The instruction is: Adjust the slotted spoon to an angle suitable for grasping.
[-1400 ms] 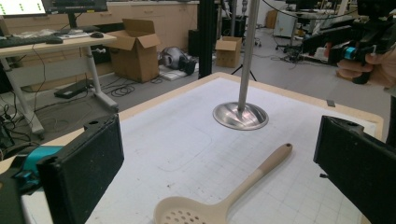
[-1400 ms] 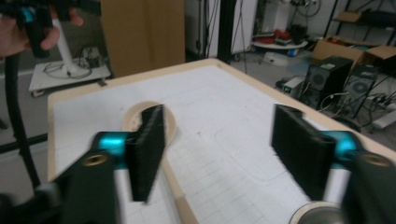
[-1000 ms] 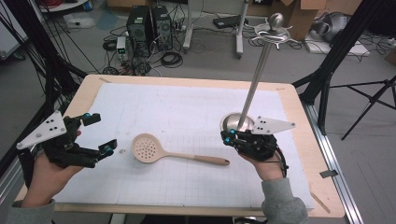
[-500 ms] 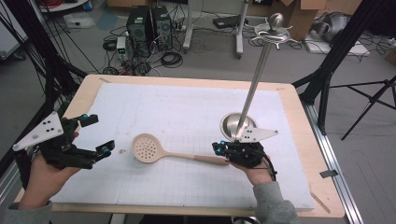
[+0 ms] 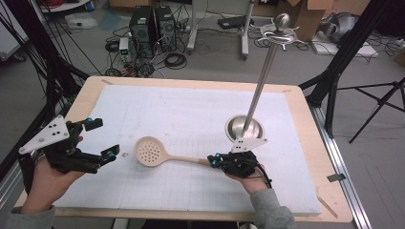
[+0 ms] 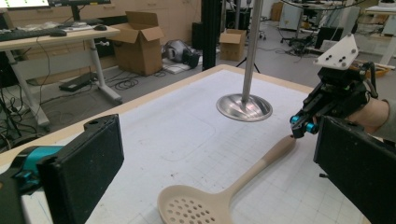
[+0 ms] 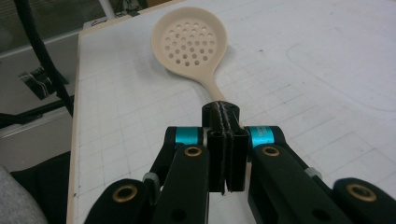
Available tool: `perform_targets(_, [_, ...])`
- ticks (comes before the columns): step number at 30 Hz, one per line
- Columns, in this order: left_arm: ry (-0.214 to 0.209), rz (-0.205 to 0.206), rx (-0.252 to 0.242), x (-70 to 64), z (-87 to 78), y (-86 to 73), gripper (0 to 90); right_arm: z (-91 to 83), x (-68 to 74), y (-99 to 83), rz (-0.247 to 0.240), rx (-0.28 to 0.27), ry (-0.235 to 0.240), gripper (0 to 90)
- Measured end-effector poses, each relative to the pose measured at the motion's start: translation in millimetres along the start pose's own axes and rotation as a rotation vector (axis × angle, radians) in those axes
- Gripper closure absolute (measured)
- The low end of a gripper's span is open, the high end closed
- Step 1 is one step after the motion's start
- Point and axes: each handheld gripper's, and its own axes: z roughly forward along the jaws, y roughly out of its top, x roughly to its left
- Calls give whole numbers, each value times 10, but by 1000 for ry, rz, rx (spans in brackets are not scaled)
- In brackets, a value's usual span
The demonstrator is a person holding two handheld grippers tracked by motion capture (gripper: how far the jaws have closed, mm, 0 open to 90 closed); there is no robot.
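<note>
The right gripper (image 5: 216, 161) hovers low over the near right part of the table, its jaws pressed flat together with nothing visible between them; in the right gripper view (image 7: 225, 122) the pads meet just above the end of the spoon's handle, so it looks clenched empty rather than grasping, though whether it touches the handle tip I cannot tell. The slotted spoon (image 5: 162, 154) lies flat on the white mat (image 5: 181, 109), its perforated bowl toward the left and its handle running right to the jaw tips. The left gripper (image 5: 102, 140) is held well apart at the near left, jaws spread wide and empty, as the left gripper view (image 6: 210, 168) confirms. Beyond the right hand stands a metal stand (image 5: 244, 128), its round base on the mat and its pole rising far and right.

Judged from here, closed jaws arriving at the handle end could push the spoon and skid it leftward instead of taking it. A raised arm could also knock the pole, which stands just behind the right hand
</note>
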Motion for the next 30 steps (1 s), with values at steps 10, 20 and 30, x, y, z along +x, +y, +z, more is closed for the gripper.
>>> perform_targets(10, [4,-7,7,16,6,-23,20,106,-40,-124,28,57,15,896])
perform_targets(20, [9,-9,5,28,-10,-28,20,199,-103,-199,36,121,-9,896])
perform_targets(30, [18,-13,10,34,-47,-44,20,256,-168,-230,15,146,23,897])
